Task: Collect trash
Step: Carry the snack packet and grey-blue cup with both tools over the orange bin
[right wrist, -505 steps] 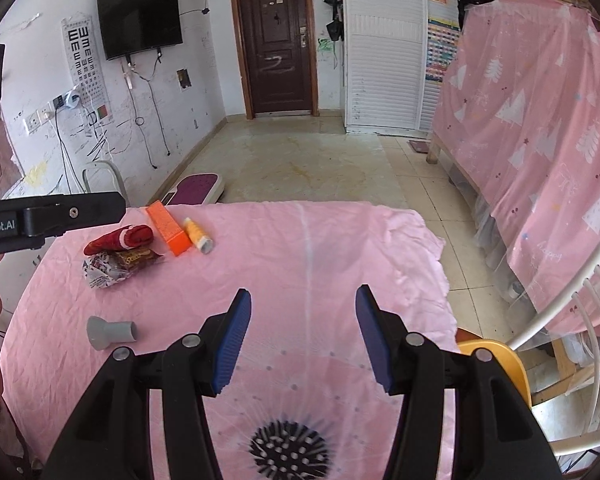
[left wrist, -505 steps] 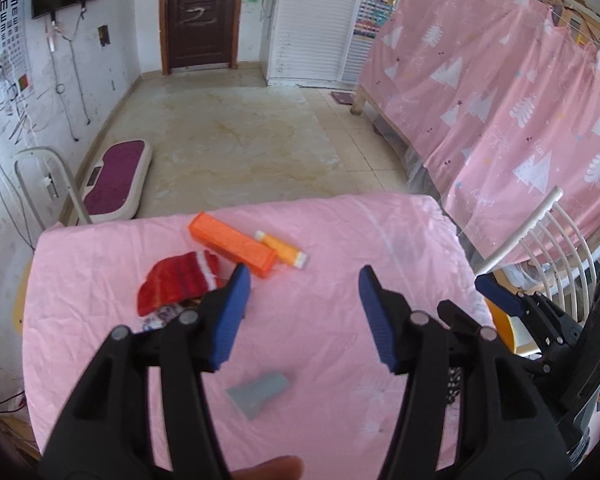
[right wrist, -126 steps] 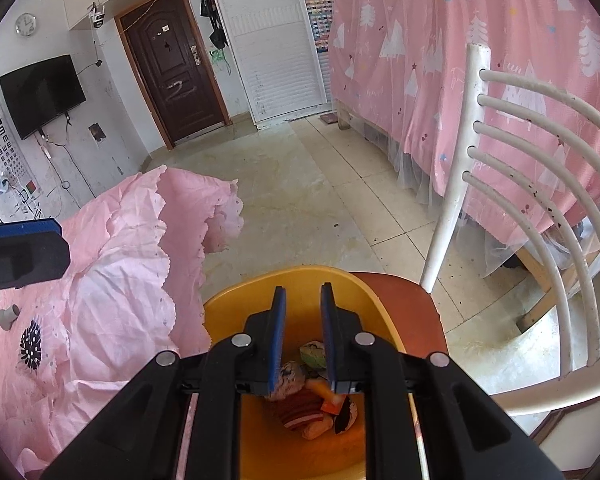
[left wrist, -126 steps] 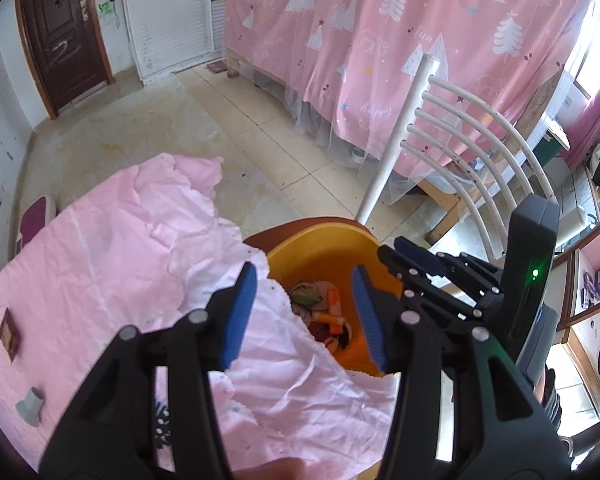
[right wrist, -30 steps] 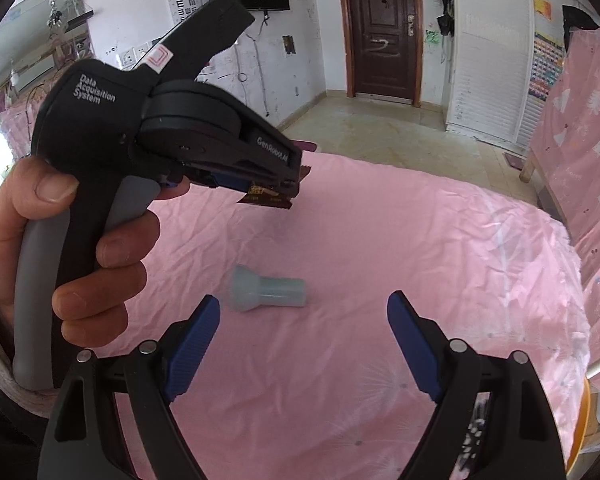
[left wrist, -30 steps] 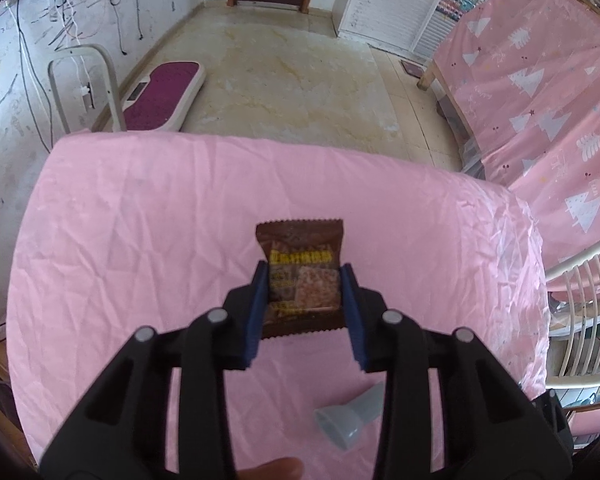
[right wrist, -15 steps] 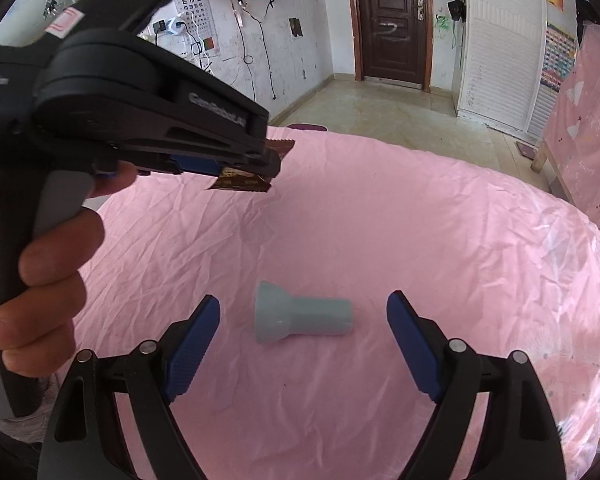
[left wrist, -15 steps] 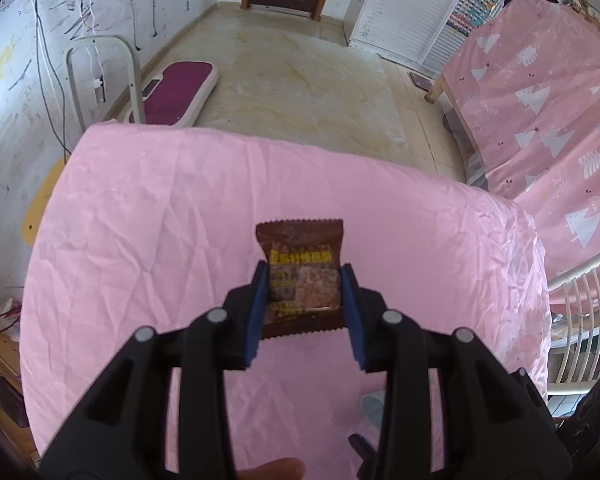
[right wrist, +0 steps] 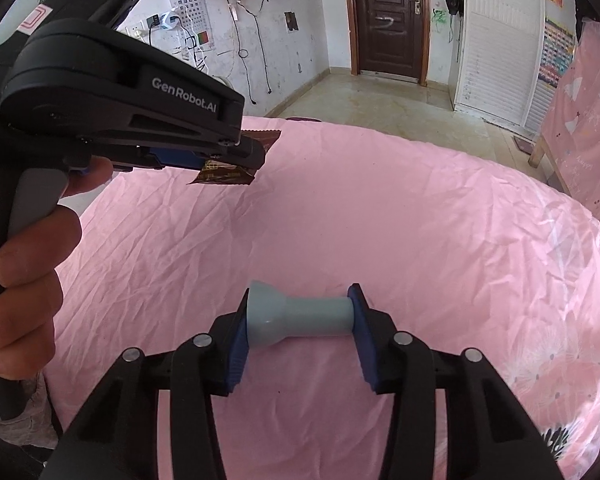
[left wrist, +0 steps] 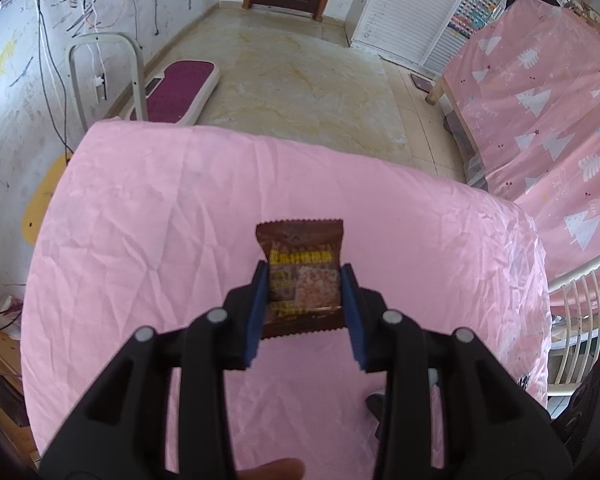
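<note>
A brown snack wrapper (left wrist: 300,240) with yellow print hangs above the pink tablecloth (left wrist: 160,220), and my left gripper (left wrist: 304,270) is shut on its two side edges. From the right wrist view the same wrapper (right wrist: 224,174) pokes out under the left gripper (right wrist: 240,152) at upper left. A grey funnel-shaped plastic piece (right wrist: 300,316) lies on its side on the cloth. My right gripper (right wrist: 300,298) is closing on it lengthwise, one blue pad on the flared end and one on the narrow end.
A person's hand (right wrist: 24,280) grips the left tool's handle at the left. Off the table's right edge stands a white slatted chair (left wrist: 580,292). A pink-draped bed (left wrist: 540,100) fills the right side, and a purple footboard (left wrist: 180,84) lies on the floor beyond.
The right jaws went from wide open to closed on the ends of the grey piece, having come nearer and lower. The left gripper still holds the wrapper, hardly shifted.
</note>
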